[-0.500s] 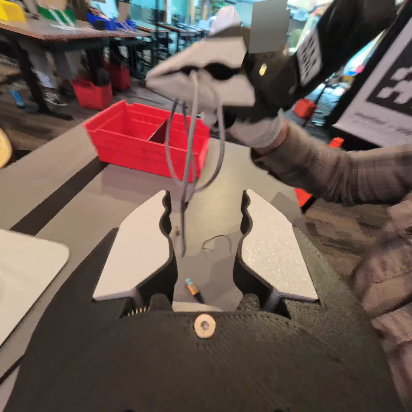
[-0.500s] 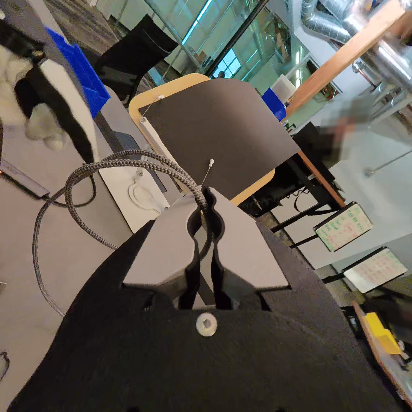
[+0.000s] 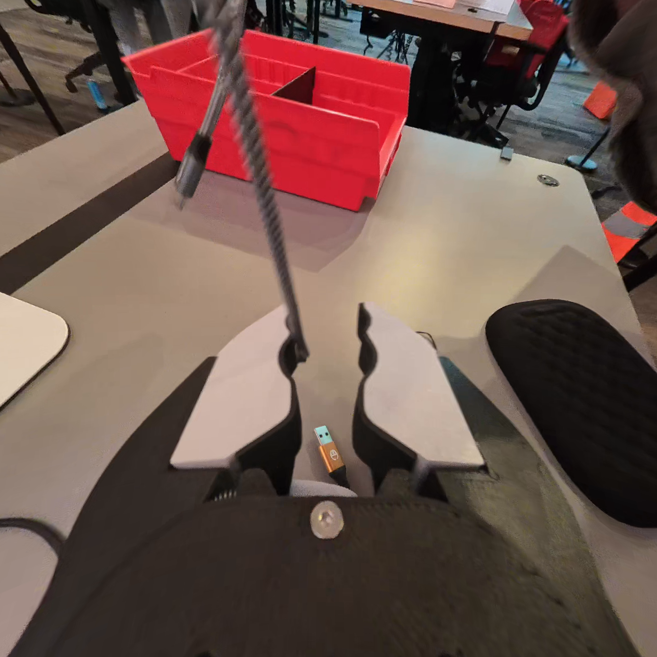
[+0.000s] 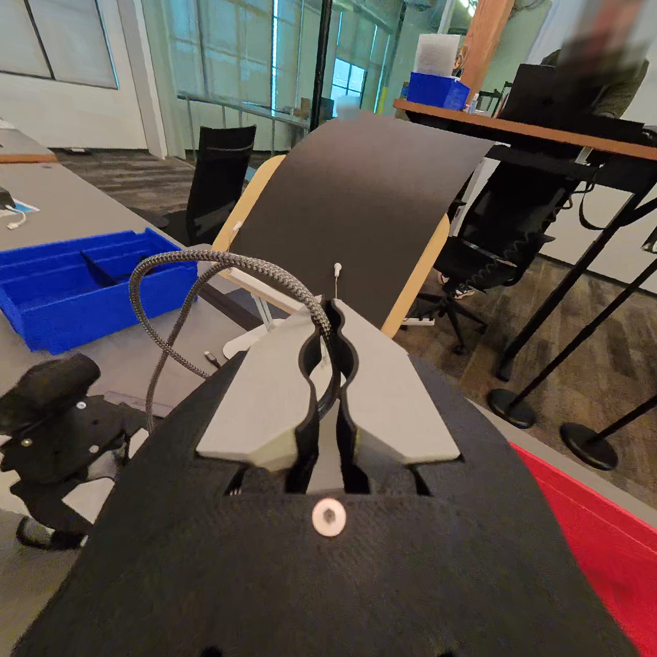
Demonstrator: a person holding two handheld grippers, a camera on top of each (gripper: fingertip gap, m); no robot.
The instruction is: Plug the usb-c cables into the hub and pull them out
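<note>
My right gripper (image 4: 329, 302) is shut on a grey braided USB-C cable (image 4: 167, 270), which loops out to its left. In the left wrist view the same cable (image 3: 263, 185) hangs down from above. Its lower stretch touches the inner notch of the left finger (image 3: 249, 373). One dark plug end (image 3: 192, 167) dangles free in front of the red bin. My left gripper (image 3: 325, 320) is open and low over the grey table (image 3: 444, 249). It also shows in the right wrist view (image 4: 53, 444). An orange USB plug (image 3: 329, 451) lies on the table between the fingers' bases. I cannot make out the hub.
A red divided bin (image 3: 302, 142) stands at the table's far side, and its edge shows in the right wrist view (image 4: 604, 533). A blue bin (image 4: 89, 284) sits farther left. A black mesh pad (image 3: 576, 409) is at right, a white pad (image 3: 28, 337) at left. A black board (image 4: 355, 213) stands behind. The tips of one gripper are about 25 cm away from the tips of the other.
The right gripper with the cable has gone up out of the left view. The left gripper has come lower and narrowed a little; the cable now hangs against its left finger.
</note>
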